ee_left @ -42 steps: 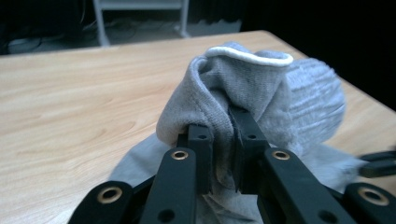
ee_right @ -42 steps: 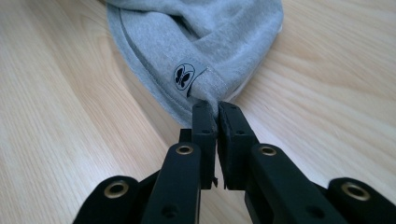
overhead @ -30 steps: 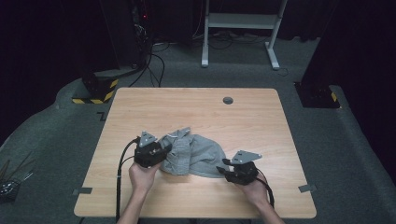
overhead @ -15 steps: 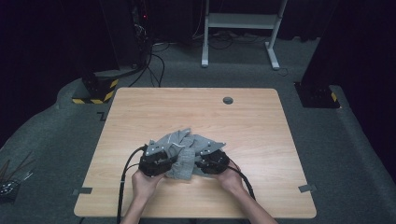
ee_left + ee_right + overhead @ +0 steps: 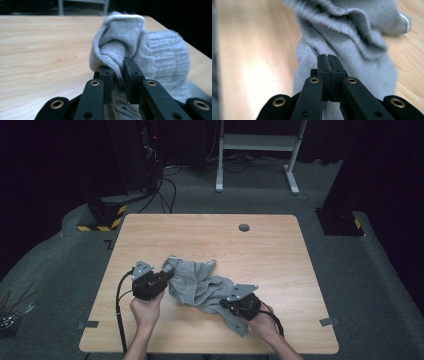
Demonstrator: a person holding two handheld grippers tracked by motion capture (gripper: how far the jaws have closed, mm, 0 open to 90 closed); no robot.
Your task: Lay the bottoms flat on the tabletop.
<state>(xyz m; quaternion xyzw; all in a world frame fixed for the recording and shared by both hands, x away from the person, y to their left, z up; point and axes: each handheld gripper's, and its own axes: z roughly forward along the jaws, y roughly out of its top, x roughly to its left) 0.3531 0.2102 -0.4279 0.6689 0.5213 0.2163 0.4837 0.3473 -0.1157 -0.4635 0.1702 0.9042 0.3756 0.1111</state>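
Observation:
A crumpled grey garment (image 5: pixel 200 282) lies on the wooden table (image 5: pixel 260 255), stretched between my two grippers. My left gripper (image 5: pixel 167 272) holds its left end. In the left gripper view the jaws (image 5: pixel 118 67) have just been closing and now pinch a thick fold of the grey cloth (image 5: pixel 125 37). My right gripper (image 5: pixel 223 305) is at the garment's near right part. Its jaws (image 5: pixel 328 57) have just closed tight, with a thin edge of the cloth (image 5: pixel 352 30) coming out at their tips. A tail of cloth hangs toward the front edge.
A round cable hole (image 5: pixel 244 227) sits near the table's far edge. Tape marks (image 5: pixel 327 321) lie near the front corners. On the floor behind are a white desk frame (image 5: pixel 255 145), cables and a hazard-striped base (image 5: pixel 102 220).
Half a second ago both grippers were close together over the bunched garment. They have since drawn apart, left gripper to the left, right gripper to the right and nearer, spreading the cloth between them.

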